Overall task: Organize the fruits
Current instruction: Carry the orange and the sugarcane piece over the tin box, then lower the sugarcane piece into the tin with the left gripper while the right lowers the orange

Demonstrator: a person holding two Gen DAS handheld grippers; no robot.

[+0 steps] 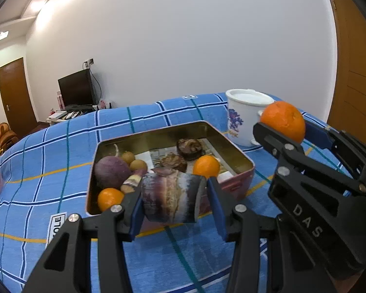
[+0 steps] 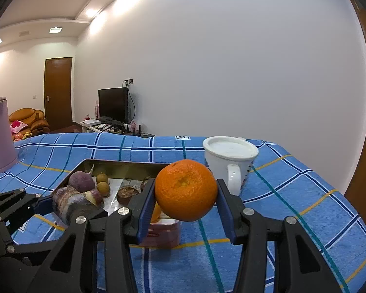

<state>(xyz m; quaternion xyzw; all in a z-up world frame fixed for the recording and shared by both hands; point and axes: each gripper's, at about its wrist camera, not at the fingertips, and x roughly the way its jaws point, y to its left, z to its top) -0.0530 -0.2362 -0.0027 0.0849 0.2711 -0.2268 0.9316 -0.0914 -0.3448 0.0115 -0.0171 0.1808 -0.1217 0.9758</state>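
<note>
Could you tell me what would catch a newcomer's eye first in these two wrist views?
Most striking is the bright orange clamped between the right tongs, held above the blue checked cloth just in front of the white mug. Next comes the mottled purple-brown chunk gripped by the left tongs at the near edge of the open metal tin, which already holds smaller oranges and other produce.

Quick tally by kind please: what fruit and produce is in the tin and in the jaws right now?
Oranges: 3, two in the tin, one held by the right gripper
Small brown round fruits: 2
Purple round root: 1
Streaked purple chunk, held by the left gripper: 1
Dark brown lumps: 2
Total: 9
</note>
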